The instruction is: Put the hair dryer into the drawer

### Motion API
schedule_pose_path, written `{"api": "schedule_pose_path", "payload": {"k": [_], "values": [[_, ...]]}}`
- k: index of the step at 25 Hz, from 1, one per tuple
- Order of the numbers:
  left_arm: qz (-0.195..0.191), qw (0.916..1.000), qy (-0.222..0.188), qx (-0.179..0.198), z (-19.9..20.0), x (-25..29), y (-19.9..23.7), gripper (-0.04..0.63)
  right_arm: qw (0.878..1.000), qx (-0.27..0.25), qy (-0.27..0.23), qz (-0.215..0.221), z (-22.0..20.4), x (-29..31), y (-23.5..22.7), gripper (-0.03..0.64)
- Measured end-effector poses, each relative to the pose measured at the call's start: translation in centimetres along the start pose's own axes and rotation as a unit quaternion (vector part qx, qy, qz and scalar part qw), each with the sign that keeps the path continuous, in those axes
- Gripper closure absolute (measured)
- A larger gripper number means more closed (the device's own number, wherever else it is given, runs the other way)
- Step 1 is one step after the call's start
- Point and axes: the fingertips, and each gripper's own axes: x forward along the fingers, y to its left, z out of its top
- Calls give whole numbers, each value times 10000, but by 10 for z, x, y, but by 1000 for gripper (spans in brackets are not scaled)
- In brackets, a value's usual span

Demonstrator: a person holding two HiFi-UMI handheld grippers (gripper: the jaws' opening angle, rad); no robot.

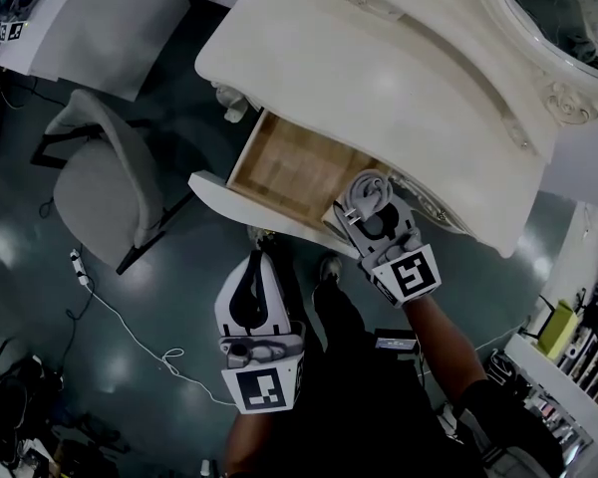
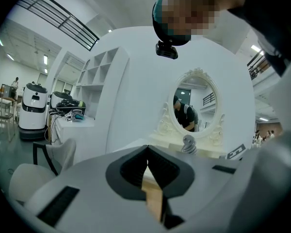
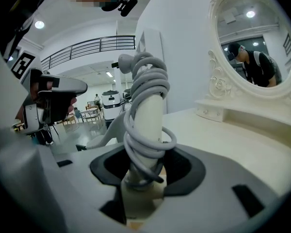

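The left tongs (image 2: pixel 147 149) are seen shut and empty, held aside, apparently to leave the way free. The hair dryer (image 3: pixel 148 106), its cord wound round the handle for compact stowing, is clamped in the right tongs (image 3: pixel 144 171) at the front corner of the open drawer (image 1: pixel 289 170), beneath the cream tabletop (image 1: pixel 379 78).

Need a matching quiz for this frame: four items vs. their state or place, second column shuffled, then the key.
1. hair dryer
2. drawer
3. left gripper
4. chair

A. shut, nothing between the jaws
B. stands left of the dressing table in the head view
C. pulled open, bare wooden bottom showing
D. clamped in the right gripper, cord coiled round it

Pairs: 1-D, 2-C, 3-A, 4-B
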Motion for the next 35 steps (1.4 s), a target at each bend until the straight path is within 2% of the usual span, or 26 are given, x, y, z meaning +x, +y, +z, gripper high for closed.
{"api": "schedule_pose_path", "payload": {"k": [6, 11, 19, 30, 35], "values": [[-29, 9999, 156, -62, -11, 10, 1, 572, 9996, -103, 279, -26, -24, 13, -7, 416], [-18, 9998, 188, -103, -15, 15, 5, 571, 9990, -204, 384, 133, -33, 25, -2, 416], [-29, 9995, 301, -115, -25, 22, 13, 572, 9960, -176, 868, 90, -65, 40, -2, 416], [25, 9994, 307, -167, -33, 29, 30, 572, 9866, -332, 1586, 183, -104, 57, 2, 416], [40, 9988, 431, -231, -41, 28, 36, 572, 9819, -419, 1843, 150, -117, 62, 2, 416]]}}
